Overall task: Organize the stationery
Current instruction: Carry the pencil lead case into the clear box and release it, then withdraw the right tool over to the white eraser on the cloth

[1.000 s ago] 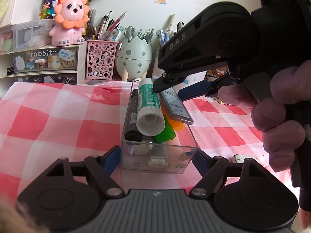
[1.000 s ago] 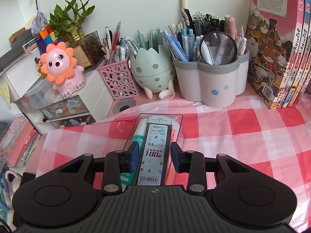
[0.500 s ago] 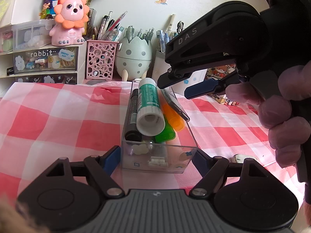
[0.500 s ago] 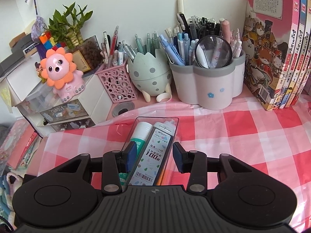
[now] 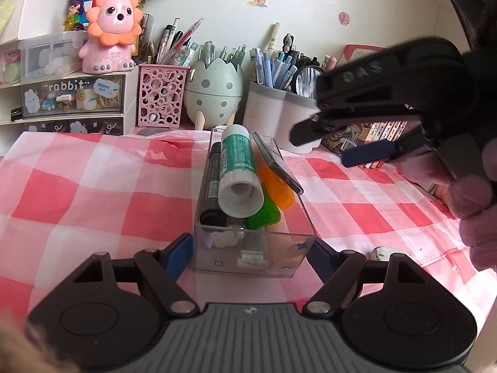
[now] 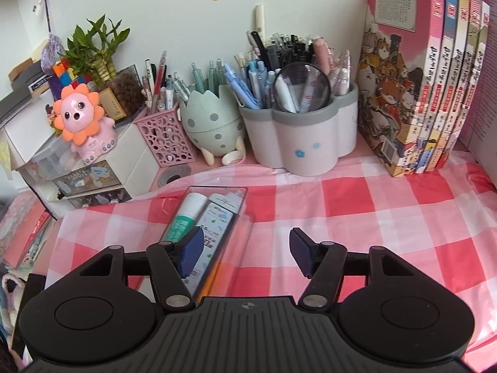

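Clear plastic drawer box (image 5: 253, 256), long axis running away, sits pinched by the left tongs (image 5: 248, 256), while the right tongs (image 6: 247, 256), just spreading, hang empty beside its flat lead-refill case (image 6: 214, 227).

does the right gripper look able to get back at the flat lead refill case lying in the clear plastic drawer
Probably yes. The right gripper is open and empty, just right of the clear plastic drawer. The flat lead refill case lies on top, uncovered. The left gripper only clamps the drawer's near end.

clear glossy plastic box (image 5: 253, 250), seemingly cloth tablecloth (image 5: 93, 192)
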The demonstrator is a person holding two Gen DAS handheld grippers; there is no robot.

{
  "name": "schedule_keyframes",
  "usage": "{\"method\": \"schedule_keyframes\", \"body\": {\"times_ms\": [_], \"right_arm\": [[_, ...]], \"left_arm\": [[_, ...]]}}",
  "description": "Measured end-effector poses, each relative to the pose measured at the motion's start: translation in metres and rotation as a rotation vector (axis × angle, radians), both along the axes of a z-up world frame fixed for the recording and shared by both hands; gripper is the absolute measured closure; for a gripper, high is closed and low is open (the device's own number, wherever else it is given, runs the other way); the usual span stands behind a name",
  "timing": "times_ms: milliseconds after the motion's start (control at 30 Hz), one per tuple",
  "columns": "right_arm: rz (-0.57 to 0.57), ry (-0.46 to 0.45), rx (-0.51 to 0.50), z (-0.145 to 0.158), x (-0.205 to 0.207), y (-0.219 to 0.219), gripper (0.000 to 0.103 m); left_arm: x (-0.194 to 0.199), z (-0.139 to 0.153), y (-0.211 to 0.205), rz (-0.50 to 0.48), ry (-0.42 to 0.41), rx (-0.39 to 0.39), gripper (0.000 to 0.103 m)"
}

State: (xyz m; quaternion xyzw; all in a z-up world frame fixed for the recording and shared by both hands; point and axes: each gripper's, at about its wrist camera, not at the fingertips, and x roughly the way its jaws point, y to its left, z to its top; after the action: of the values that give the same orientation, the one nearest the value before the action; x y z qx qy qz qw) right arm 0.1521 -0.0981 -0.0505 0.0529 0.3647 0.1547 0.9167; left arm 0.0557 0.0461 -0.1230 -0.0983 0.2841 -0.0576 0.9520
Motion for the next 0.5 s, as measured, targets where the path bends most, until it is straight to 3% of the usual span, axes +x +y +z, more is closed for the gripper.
{"method": "schedule_keyframes", "body": {"times_ms": [500], "right_arm": [[0.022, -0.012, -0.099, -0.011, -0.026, -0.049, 0.026]], "left_arm": [[0.0, 0.0, 0.0, 0.0, 0.0, 0.0, 0.051]]}}
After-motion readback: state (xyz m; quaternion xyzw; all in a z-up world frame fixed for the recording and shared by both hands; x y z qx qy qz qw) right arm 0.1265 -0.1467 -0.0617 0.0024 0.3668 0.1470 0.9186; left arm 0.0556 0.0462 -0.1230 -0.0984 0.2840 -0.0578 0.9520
